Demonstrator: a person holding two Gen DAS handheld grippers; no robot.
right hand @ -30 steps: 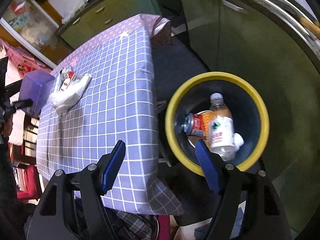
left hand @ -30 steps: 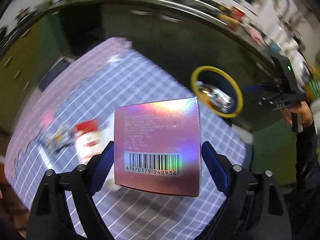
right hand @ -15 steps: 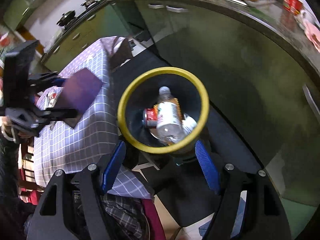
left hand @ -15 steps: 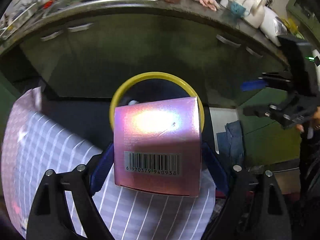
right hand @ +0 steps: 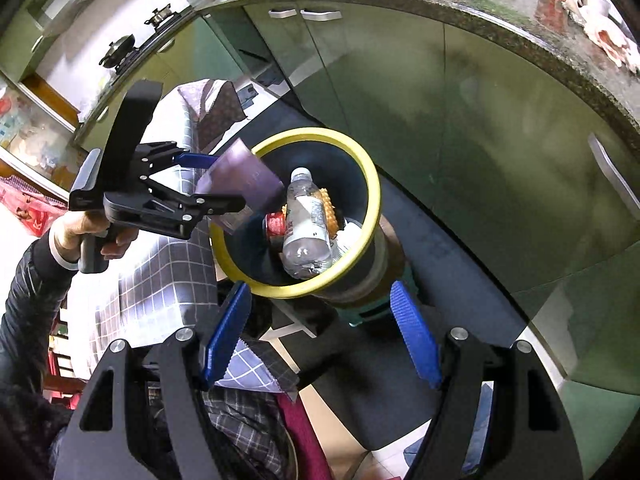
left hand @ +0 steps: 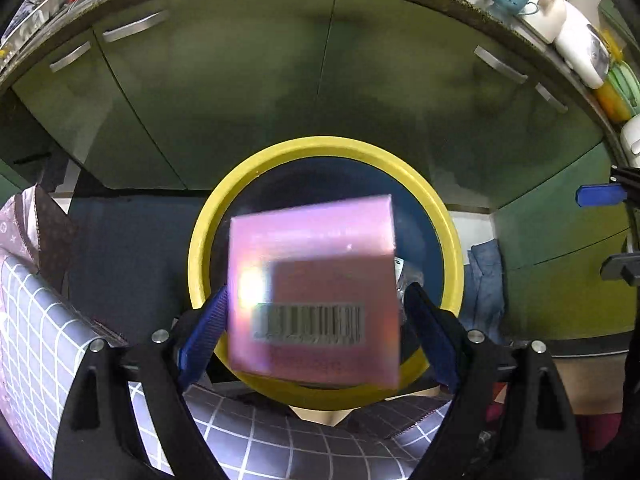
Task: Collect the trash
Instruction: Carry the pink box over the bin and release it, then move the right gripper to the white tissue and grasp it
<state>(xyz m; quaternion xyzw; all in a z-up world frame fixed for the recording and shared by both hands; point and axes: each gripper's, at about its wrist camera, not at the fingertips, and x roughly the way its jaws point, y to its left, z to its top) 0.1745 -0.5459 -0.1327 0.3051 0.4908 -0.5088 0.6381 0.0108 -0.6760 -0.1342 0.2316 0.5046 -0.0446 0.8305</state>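
My left gripper [left hand: 316, 320] hangs over the yellow-rimmed bin [left hand: 320, 146], with a shiny pink box [left hand: 312, 264] between its blue pads. The box is blurred while the fingers are sharp, and a thin gap shows at each pad, so it looks loose. In the right wrist view the left gripper [right hand: 216, 180] and the box [right hand: 240, 184] are above the near rim of the bin [right hand: 372, 200]. A clear plastic bottle [right hand: 306, 220] and a red can [right hand: 274, 226] lie inside the bin. My right gripper [right hand: 324, 320] stands open and empty, close in front of the bin.
A table with a checked cloth [right hand: 160, 280] stands left of the bin. Green cabinet doors [left hand: 240, 92] under a dark stone counter [right hand: 500, 28] run behind it. A blue cloth [left hand: 484, 280] lies on the floor to the right.
The left gripper carried the pink box from over the table to above the bin and lower. The box, sharp before, is now blurred. The right gripper swung so that the bin sits ahead of it.
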